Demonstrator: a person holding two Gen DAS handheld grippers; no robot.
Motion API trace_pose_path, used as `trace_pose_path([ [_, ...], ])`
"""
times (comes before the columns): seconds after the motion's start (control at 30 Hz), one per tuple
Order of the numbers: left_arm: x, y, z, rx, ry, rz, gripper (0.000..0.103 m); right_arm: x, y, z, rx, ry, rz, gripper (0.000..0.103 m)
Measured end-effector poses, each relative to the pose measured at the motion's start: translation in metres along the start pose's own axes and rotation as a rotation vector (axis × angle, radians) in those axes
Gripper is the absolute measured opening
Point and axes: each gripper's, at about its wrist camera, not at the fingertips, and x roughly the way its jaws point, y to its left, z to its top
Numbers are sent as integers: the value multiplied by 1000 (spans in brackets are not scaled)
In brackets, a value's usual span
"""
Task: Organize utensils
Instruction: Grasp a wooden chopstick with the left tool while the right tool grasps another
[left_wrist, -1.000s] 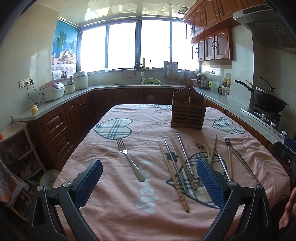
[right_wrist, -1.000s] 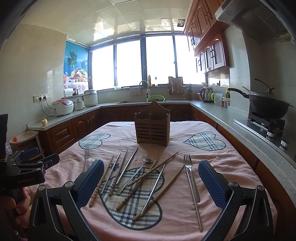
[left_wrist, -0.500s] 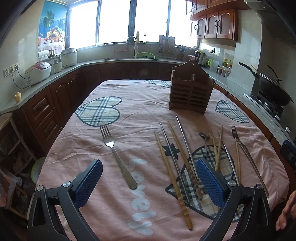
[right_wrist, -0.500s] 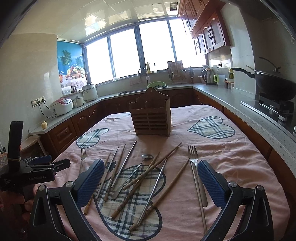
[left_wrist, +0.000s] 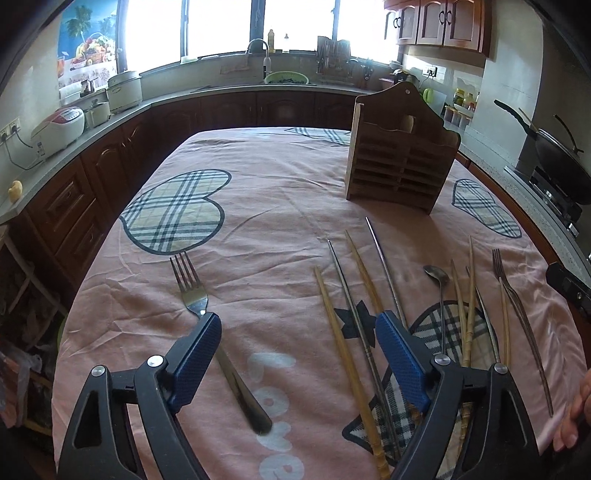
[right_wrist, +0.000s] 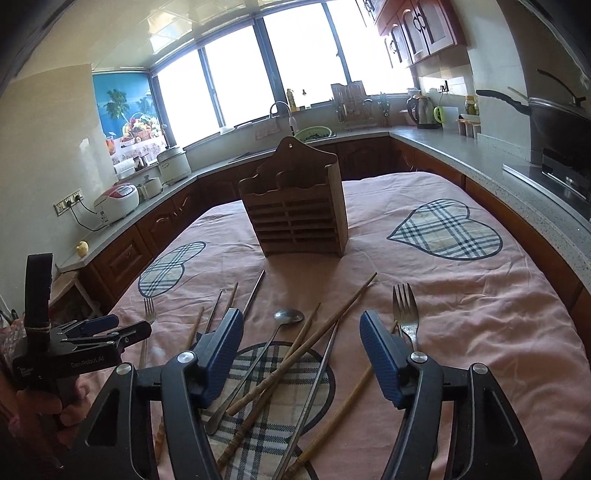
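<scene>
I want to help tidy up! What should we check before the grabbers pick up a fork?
1. Left gripper open: ok.
2. Right gripper open: ok.
3. Lone fork lies apart from other utensils, under the left gripper's finger: ok.
4. Second fork free to lift: not ok, a wooden chopstick touches it.
5. Wooden holder upright: ok.
6. Holder compartments empty: cannot tell.

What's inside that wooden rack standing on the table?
The wooden rack shows no utensils poking above its top edge; the forks, spoon and chopsticks all lie on the tablecloth. Its slatted front hides the compartments' depths.
</scene>
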Motion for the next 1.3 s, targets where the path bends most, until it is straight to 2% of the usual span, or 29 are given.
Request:
trace_pose_path([
  [0.23, 36, 2, 20, -1, 53, -4, 76, 46, -16, 20, 53, 83, -1, 52],
  [0.4, 62, 3, 33, -7, 104, -38, 71, 83, -39, 28, 136, 165, -17, 42],
  [0.6, 99, 2, 49, -1, 175, -53, 57, 116, -57, 29, 177, 232, -48, 39],
  [0.8, 130, -5, 58, 20, 244, -58, 39, 138, -70, 33, 201, 280, -78, 36],
  [0.87, 132, -9, 60, 43, 241, -49, 35, 146, -73, 33, 207, 299, -79, 32],
  [0.93, 135, -14, 62, 64, 240, -46, 17, 154, -75, 33, 212, 312, -82, 29],
  [1.0, 137, -16, 62, 73, 237, -57, 9, 157, -75, 36, 205, 314, -89, 26],
  [1.03, 138, -17, 63, 78, 235, -61, 8, 159, -76, 36, 210, 314, -87, 26],
  [1.1, 139, -18, 63, 86, 232, -63, 7, 163, -78, 38, 214, 315, -95, 14],
  [1.3, 125, -12, 67, 49, 234, -109, 3, 164, -83, 40, 265, 318, -51, 5],
])
